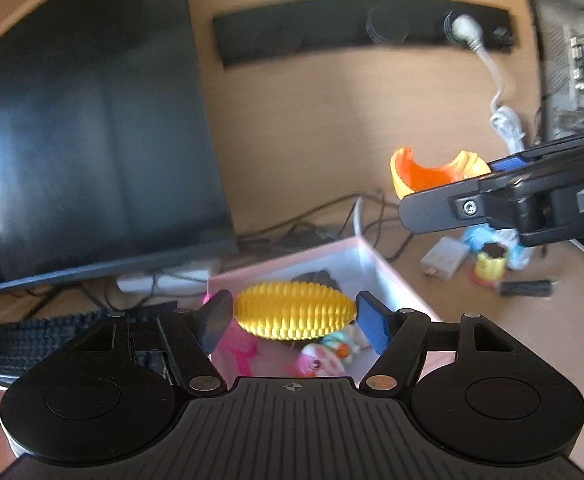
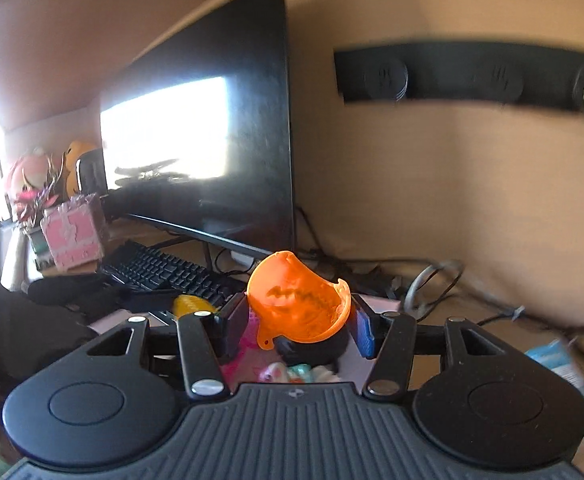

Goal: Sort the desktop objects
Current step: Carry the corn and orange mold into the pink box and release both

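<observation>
Between my left gripper [image 1: 295,320] fingers I have a yellow ribbed egg-shaped toy [image 1: 295,311], its surface a run of fine ridges from end to end. The jaws stand fairly wide, each blue pad [image 1: 373,326] against one end of it, and the toy hangs above the pale pink box [image 1: 396,276]. That box is shallow and square-cornered with smooth walls; inside it lie a pink plastic piece [image 1: 239,350] and a small pastel figure [image 1: 324,360], glossy and rounded.

My right gripper [image 2: 298,326] grips an orange shell piece [image 2: 298,304], thin, hollow and cup-shaped with a jagged broken-looking rim. Its jaws are closed about halfway, pressed on either side of the shell, and it also hangs over the box, where the pastel figure [image 2: 275,374] shows below. From the left camera the same shell [image 1: 432,174] sits at the tip of the right gripper [image 1: 504,200], up and to the right of the box.

On the worktop [image 1: 492,320] right of the box are a white adapter [image 1: 444,258], a small yellow toy [image 1: 490,266] and a black stick-like item [image 1: 526,288]. A dark monitor [image 1: 91,140] and black keyboard [image 1: 43,340] stand to the left, with cables [image 1: 312,220] behind.
</observation>
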